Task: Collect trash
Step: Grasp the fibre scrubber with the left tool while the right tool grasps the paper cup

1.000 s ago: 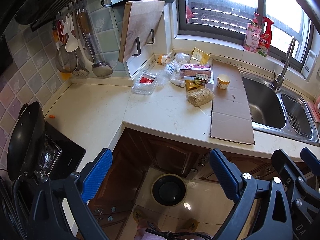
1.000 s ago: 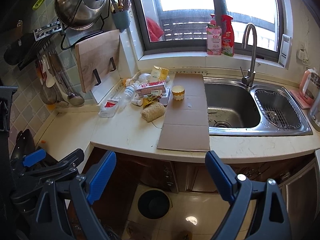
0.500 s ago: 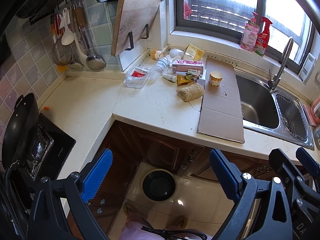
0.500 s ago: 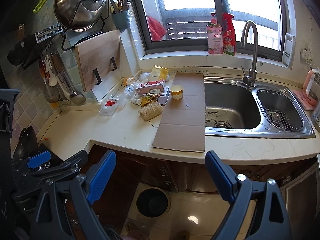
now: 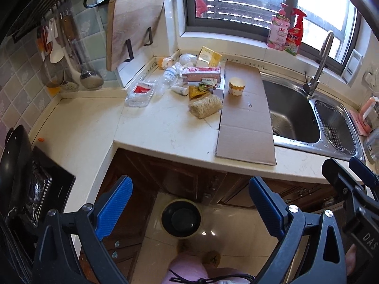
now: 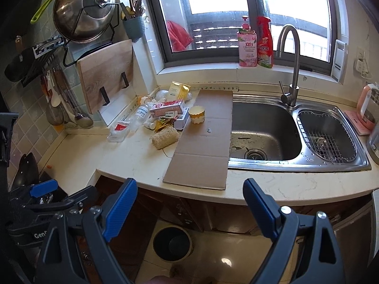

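Note:
Trash lies heaped at the back of the counter: a flat cardboard sheet [image 5: 246,116] [image 6: 203,139], a paper cup [image 5: 236,89] [image 6: 196,115] standing on it, a loofah [image 5: 205,106] [image 6: 165,137], a pink box [image 5: 201,74] [image 6: 167,107], a plastic bottle [image 5: 169,75] [image 6: 141,113], a clear plastic tray [image 5: 140,93] [image 6: 119,130] and snack wrappers [image 5: 197,91]. A black bin [image 5: 181,217] [image 6: 172,242] stands on the floor below. My left gripper [image 5: 189,203] and right gripper [image 6: 189,203] are both open and empty, held well back from the counter edge.
A steel double sink [image 6: 265,132] with a tall faucet [image 6: 291,71] lies right of the cardboard. A cutting board [image 5: 130,28] leans on the wall. A black wok [image 5: 11,163] sits on the stove at left. Two bottles [image 6: 255,45] stand on the sill.
Both grippers have drawn back and to the left a little, so the counter and trash sit farther away in view. Both stay open and nothing on the counter has moved.

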Tool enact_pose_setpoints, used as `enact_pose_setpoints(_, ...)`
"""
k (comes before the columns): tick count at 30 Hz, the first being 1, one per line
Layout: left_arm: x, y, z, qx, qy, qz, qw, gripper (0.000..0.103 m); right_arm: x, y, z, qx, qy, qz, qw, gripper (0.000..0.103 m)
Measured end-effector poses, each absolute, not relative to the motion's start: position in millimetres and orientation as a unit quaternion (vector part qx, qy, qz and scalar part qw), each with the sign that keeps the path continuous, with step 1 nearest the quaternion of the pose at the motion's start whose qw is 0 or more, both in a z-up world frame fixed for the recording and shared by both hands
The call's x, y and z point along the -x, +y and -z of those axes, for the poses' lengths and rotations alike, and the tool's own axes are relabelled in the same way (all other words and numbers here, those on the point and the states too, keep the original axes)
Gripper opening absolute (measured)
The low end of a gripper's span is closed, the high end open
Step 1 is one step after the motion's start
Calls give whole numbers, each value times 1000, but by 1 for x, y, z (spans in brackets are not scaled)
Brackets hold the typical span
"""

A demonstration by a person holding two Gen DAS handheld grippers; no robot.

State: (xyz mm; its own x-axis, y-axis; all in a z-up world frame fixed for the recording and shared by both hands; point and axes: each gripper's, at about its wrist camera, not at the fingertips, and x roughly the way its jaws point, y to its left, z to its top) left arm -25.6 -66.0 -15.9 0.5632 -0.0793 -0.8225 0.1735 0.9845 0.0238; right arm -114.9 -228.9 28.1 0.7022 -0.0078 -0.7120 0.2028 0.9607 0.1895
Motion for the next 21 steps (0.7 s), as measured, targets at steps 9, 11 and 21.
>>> enact_pose_setpoints(9, -69, -81, 62, -19, 502, 136, 854, 98, 48, -262, -16, -134, 426, 53, 893, 91)
enact_pose_setpoints(11, -100, -86, 78, -20, 513, 140, 847, 98, 27, -268, -14, -122, 432, 60, 891, 91)
enact_pose_setpoints(21, -235, -88, 151, 17, 563, 129, 816, 98, -127, -286, 31, -106, 487, 23, 867, 91)
